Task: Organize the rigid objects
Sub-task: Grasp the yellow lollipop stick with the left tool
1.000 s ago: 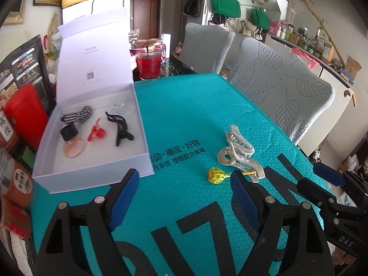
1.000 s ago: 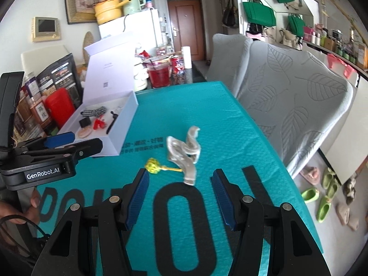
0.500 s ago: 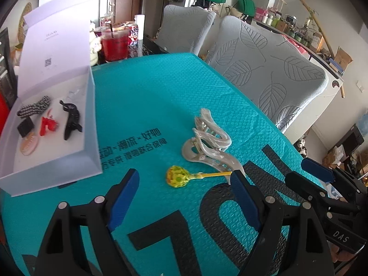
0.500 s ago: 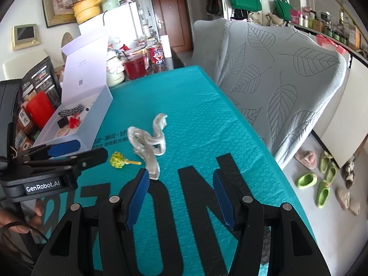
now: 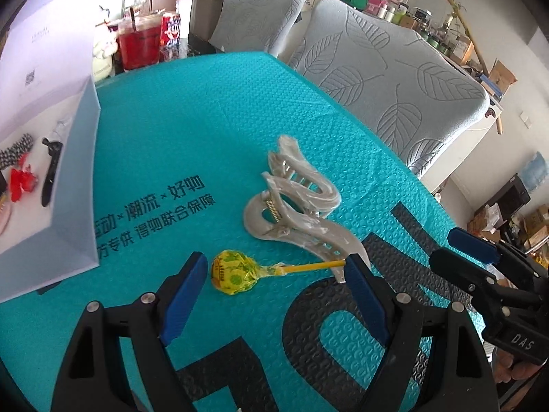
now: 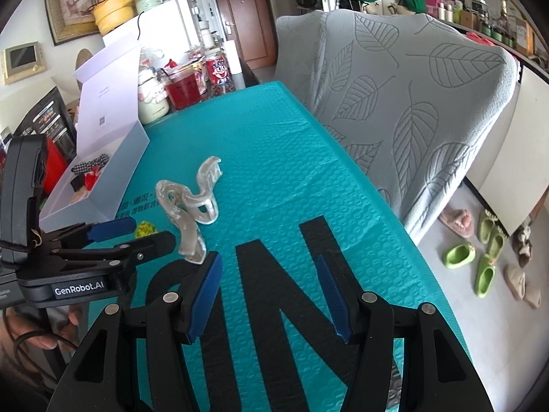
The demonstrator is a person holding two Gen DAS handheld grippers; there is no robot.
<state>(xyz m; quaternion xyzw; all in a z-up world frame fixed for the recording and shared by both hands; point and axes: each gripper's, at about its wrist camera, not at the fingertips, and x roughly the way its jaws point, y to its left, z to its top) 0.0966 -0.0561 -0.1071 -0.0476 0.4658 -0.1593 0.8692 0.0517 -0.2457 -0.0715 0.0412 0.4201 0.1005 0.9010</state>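
A yellow-wrapped lollipop [image 5: 235, 272] lies on the teal mat, its stick pointing right. My left gripper [image 5: 276, 267] is open, its blue pads either side of the lollipop, low over the mat. A clear hair claw clip [image 5: 295, 202] lies just beyond; it also shows in the right wrist view [image 6: 192, 206]. The white open box [image 5: 73, 185] at the left holds a black clip [image 5: 51, 171], a red piece and a checkered band. My right gripper [image 6: 267, 274] is open and empty, right of the clip. The left gripper [image 6: 137, 230] partly hides the lollipop [image 6: 145, 230] there.
A red drink cup [image 5: 139, 46] and a red can [image 5: 171, 34] stand at the mat's far end. Grey leaf-pattern chairs [image 6: 405, 103] line the right side of the table. Red packages [image 6: 55, 164] stand left of the box. Slippers lie on the floor at the right.
My left gripper has moved forward, right and down, so the lollipop now sits between its open pads. The right gripper has shifted right, away from the clip.
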